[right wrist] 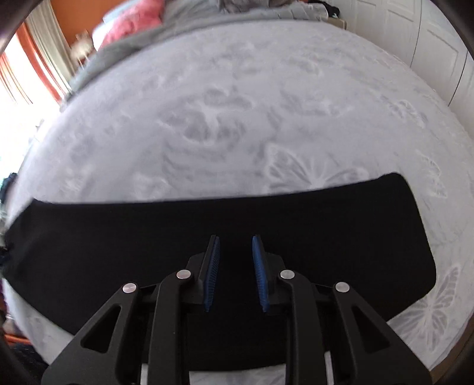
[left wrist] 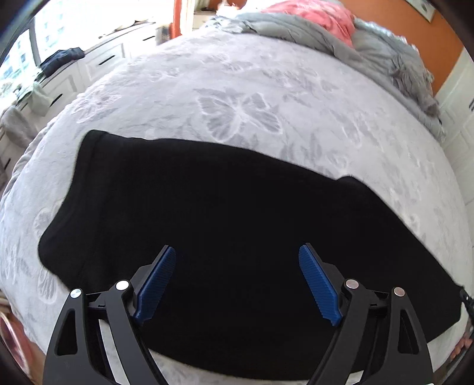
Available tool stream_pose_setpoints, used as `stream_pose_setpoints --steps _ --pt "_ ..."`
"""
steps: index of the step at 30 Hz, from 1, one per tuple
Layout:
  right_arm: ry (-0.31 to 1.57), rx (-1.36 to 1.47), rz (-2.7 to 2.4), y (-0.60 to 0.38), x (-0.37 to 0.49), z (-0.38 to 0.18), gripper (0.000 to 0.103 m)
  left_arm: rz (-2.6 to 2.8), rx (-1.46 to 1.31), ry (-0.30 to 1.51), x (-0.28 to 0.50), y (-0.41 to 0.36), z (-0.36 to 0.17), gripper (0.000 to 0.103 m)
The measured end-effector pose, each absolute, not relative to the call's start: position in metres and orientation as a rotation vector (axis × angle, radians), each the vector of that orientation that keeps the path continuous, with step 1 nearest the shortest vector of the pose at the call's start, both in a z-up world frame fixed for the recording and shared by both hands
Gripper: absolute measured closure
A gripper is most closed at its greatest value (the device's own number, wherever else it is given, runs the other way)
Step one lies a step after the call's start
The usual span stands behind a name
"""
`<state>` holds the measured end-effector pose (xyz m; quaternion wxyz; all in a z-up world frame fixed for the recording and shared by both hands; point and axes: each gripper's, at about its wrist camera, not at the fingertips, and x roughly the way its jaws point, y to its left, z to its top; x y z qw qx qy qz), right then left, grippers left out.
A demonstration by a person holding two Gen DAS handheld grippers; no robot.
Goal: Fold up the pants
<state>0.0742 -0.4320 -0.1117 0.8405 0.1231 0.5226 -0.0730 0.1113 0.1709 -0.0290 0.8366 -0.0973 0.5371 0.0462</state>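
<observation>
Hovering over black pants (left wrist: 225, 237) on the bed (left wrist: 237, 97).
Left hand-held gripper (left wrist: 237, 251) spread wide, right hand-held gripper (right wrist: 236, 241) narrowly parted, both empty; soft, limp cloth, best pinched at a hem corner.

Your left camera is looking down and forward over the left gripper (left wrist: 237, 251), sitting close above the black pants (left wrist: 207, 222); your right camera is looking the same way over the right gripper (right wrist: 236, 241), also close; both are seeing the pants, the butterfly blanket (left wrist: 237, 88) and the pink pillow (left wrist: 326, 17) far off.
</observation>
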Motion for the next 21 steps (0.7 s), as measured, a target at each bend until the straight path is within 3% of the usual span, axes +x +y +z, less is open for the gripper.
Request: stream_pose_setpoints --steps 2,6,9,16,17,18,19,20,21 --pt "1.065 0.34 -0.174 -0.438 0.071 -0.108 0.081 0.184 -0.151 1.164 0.129 0.179 -0.052 0.022" --pt "0.977 0.282 -0.02 -0.386 0.062 -0.065 0.078 0.278 -0.188 1.045 0.14 0.213 -0.04 0.024" --pt "0.994 0.2 0.187 -0.309 0.061 -0.061 0.078 0.285 -0.329 1.002 0.127 0.245 -0.021 0.03" --pt "0.985 -0.094 0.567 -0.103 0.045 -0.062 0.079 0.218 -0.369 0.994 0.055 0.278 0.011 0.026" --pt "0.965 -0.133 0.595 -0.082 0.04 -0.06 0.072 0.201 -0.397 1.003 0.042 0.287 0.01 0.025" --pt "0.946 -0.171 0.619 -0.066 0.033 -0.06 0.051 0.171 -0.433 1.011 0.027 0.292 0.009 0.018" --pt "0.925 -0.219 0.64 -0.051 0.025 -0.059 0.04 0.143 -0.472 1.03 0.019 0.297 0.006 0.016" --pt "0.897 -0.26 0.649 -0.039 0.017 -0.058 0.034 0.127 -0.513 1.064 0.014 0.305 0.001 0.016" --pt "0.873 -0.298 0.667 -0.029 0.008 -0.058 0.034 0.111 -0.554 1.093 0.01 0.308 -0.005 0.016"
